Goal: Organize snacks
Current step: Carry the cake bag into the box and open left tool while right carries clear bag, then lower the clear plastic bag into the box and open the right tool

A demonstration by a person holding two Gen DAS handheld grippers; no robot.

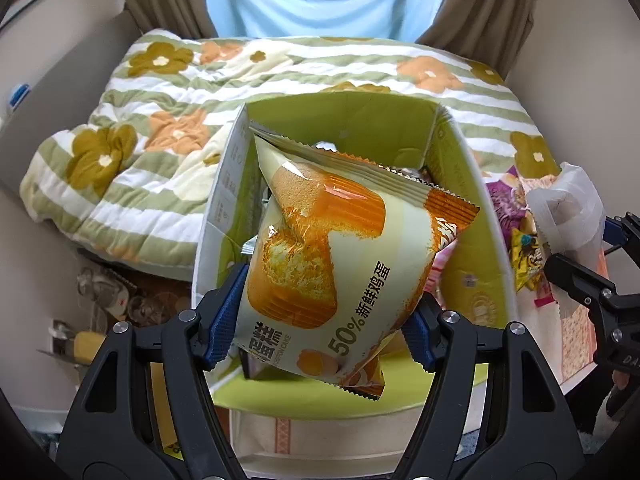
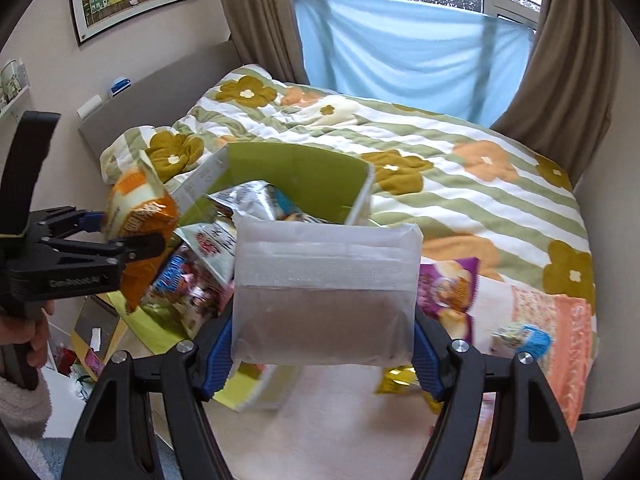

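Snacks inside box, right-wrist view only

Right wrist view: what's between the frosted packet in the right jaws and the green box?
Loose snacks: a silver bag and a red-and-white packet lie between the frosted packet and the green box, seen in the right wrist view.

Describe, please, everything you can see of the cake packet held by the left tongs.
The cake packet is a glossy, puffed plastic pillow pack, cream with orange ends and crimped, serrated seams. It shows sponge cake pictures, an egg image, "50%" and Chinese print. The left tongs clamp its lower part between blue pads, holding it tilted above the open green cardboard box. From the right wrist view it hangs at the box's left side, touching only the pads.
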